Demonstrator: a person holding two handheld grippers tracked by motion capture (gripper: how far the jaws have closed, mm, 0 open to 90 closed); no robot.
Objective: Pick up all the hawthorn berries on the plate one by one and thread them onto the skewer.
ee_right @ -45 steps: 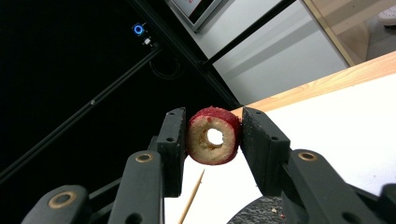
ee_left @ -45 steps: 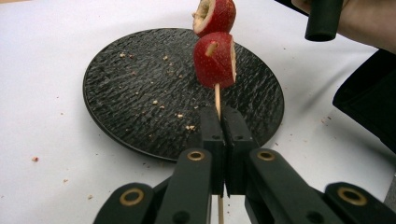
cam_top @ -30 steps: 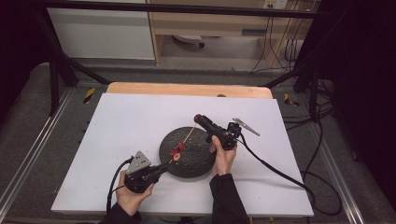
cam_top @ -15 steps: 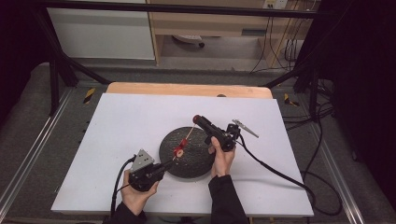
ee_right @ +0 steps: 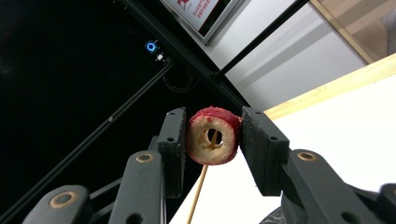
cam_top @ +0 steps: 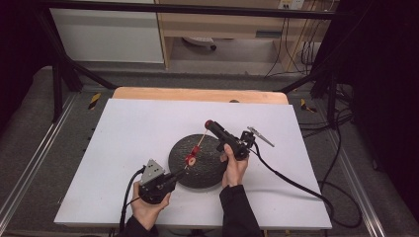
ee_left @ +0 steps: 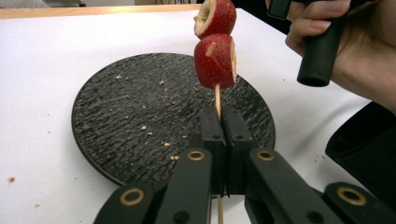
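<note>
Near the worktop's (cam_top: 123, 143) front edge, about midway along it, we see a round black plate (cam_top: 207, 173) scattered with crumbs. Our left claw (ee_left: 218, 122) is clamped tight on the lower end of a thin wooden skewer (ee_left: 217, 100), which rises over the plate and carries two red fruit pieces (ee_left: 215, 59). Our right claw (ee_right: 212, 137) is closed partway, squeezing a cored red fruit slice (ee_right: 214, 142) at the skewer's far tip, with the stick visible in its hole. Both hands hold their grippers over the plate's near half.
</note>
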